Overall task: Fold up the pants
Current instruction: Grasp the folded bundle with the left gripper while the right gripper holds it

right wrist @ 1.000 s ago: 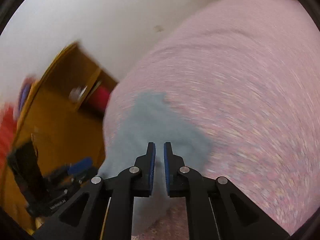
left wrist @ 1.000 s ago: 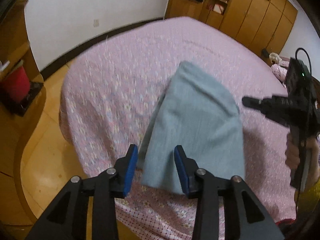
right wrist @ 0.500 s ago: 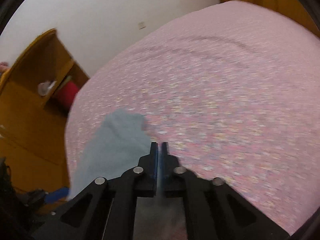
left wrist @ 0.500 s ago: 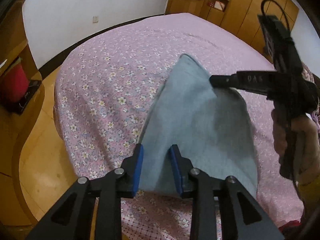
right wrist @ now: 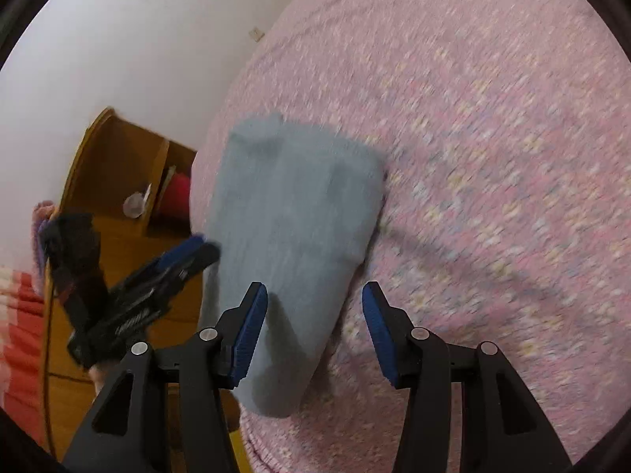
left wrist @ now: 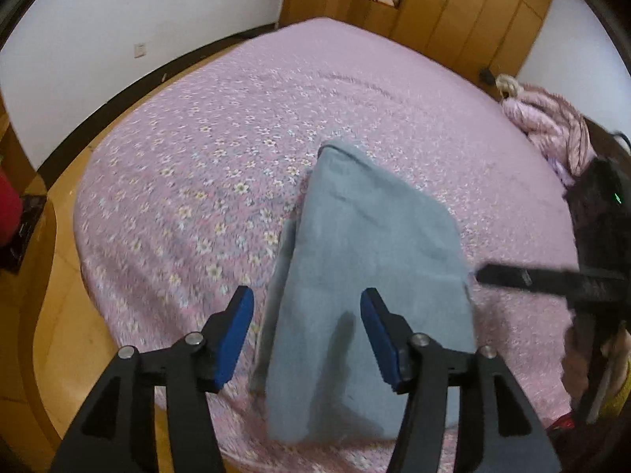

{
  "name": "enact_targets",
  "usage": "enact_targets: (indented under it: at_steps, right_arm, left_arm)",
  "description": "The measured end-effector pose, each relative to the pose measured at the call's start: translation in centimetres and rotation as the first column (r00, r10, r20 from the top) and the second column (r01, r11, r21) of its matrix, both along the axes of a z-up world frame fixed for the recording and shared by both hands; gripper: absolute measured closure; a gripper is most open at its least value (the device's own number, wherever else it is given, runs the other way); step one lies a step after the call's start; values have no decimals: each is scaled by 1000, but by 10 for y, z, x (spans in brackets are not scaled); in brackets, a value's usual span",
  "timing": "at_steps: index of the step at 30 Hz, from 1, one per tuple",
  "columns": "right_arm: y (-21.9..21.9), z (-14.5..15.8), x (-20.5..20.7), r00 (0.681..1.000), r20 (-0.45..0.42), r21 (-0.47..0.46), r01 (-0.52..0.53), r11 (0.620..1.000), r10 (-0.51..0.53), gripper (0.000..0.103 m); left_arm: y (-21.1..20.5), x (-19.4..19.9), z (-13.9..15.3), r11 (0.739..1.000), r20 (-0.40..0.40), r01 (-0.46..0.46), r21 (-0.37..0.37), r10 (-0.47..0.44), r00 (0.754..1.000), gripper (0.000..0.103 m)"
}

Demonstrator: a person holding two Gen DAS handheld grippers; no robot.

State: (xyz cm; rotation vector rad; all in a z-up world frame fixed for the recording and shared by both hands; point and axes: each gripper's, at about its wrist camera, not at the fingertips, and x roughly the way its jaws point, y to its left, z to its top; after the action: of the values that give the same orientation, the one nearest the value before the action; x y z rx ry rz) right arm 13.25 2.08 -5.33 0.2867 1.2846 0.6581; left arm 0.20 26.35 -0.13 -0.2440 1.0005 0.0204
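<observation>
The grey-blue pants [left wrist: 366, 272] lie folded into a compact stack near the front edge of the pink flowered bed [left wrist: 236, 149]. My left gripper [left wrist: 307, 319] is open and empty, its blue pads apart just above the stack's near end. My right gripper [right wrist: 313, 315] is open and empty above the pants [right wrist: 292, 216] in the right wrist view. The right gripper also shows in the left wrist view [left wrist: 512, 276], just right of the stack. The left gripper shows in the right wrist view [right wrist: 185, 256], left of the stack.
Wooden floor [left wrist: 51, 335] borders the bed's near side. A wooden shelf unit [right wrist: 118, 181] with a red container [right wrist: 177, 193] stands by the white wall. Wooden wardrobes [left wrist: 453, 8] line the far wall. A pink bundle [left wrist: 552, 126] lies at the bed's far right.
Both grippers have opened and let go of the pants. The right gripper swung back from the far fold to the stack's right side. The pants now lie flat.
</observation>
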Motion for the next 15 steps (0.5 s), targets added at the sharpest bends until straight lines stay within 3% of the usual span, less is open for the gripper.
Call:
enact_targets:
  at_steps: [3, 11, 15]
  right_arm:
    - [9, -8, 3, 1000, 9, -25, -19, 999, 19, 52]
    - [34, -23, 18, 999, 23, 19, -27, 999, 26, 49]
    - [36, -21, 18, 998, 57, 29, -33, 999, 31, 63]
  left_arm:
    - [2, 13, -7, 1000, -34, 26, 10, -25, 999, 43]
    - [-3, 31, -28, 987, -60, 109, -118, -117, 991, 43]
    - [-2, 37, -33, 982, -55, 89, -164, -99, 994, 42]
